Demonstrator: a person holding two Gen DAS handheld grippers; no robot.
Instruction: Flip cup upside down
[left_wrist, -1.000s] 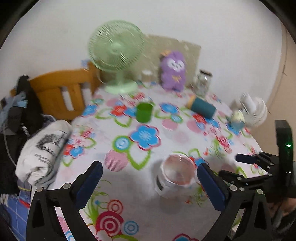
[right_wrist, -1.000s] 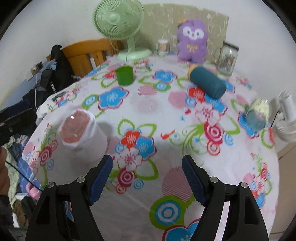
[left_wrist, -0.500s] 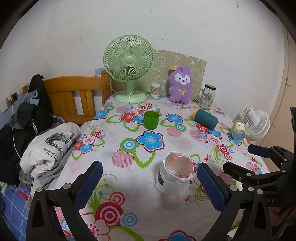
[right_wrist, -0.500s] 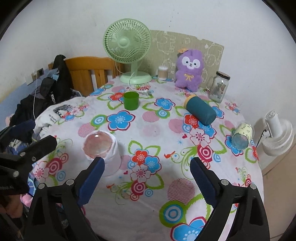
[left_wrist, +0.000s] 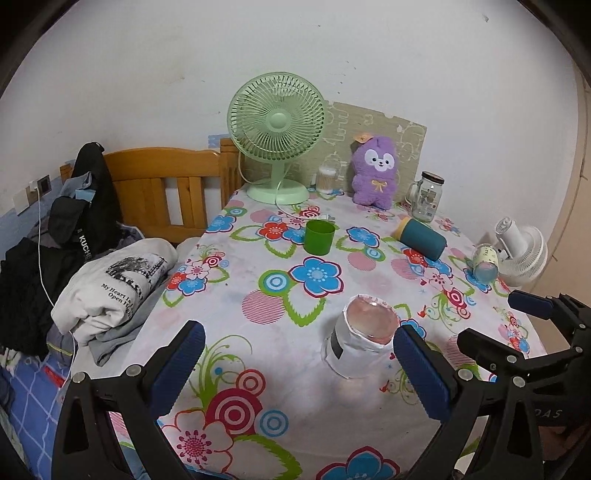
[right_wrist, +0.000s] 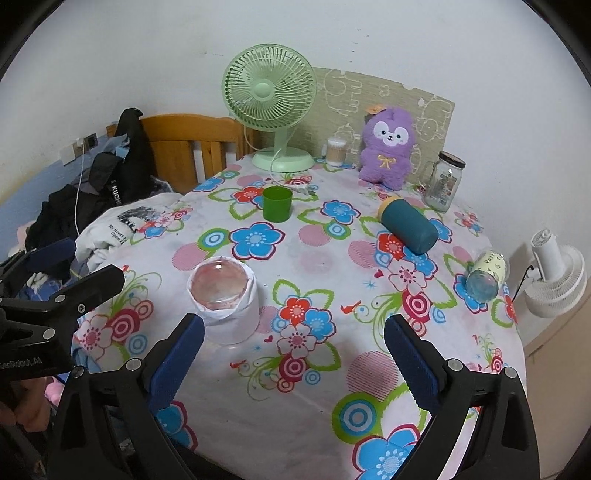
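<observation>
A white paper-wrapped cup (left_wrist: 360, 341) stands on the flowered tablecloth with its glassy pinkish end up; it also shows in the right wrist view (right_wrist: 225, 301). My left gripper (left_wrist: 299, 363) is open and empty, held back above the near table edge, with the cup just ahead of its right finger. My right gripper (right_wrist: 293, 356) is open and empty, with the cup ahead of its left finger. Each gripper shows in the other's view: the right gripper (left_wrist: 517, 325) and the left gripper (right_wrist: 55, 269).
A green cup (right_wrist: 277, 203) stands upright mid-table. A teal bottle (right_wrist: 408, 225) and a small jar (right_wrist: 485, 275) lie on their sides at right. A green fan (right_wrist: 271, 107), purple plush (right_wrist: 388, 147) and glass jar (right_wrist: 443, 181) line the back. Clothes (left_wrist: 114, 280) lie left.
Both grippers have pulled back and risen away from the cup, so more of the table shows. The cup stands where it was.
</observation>
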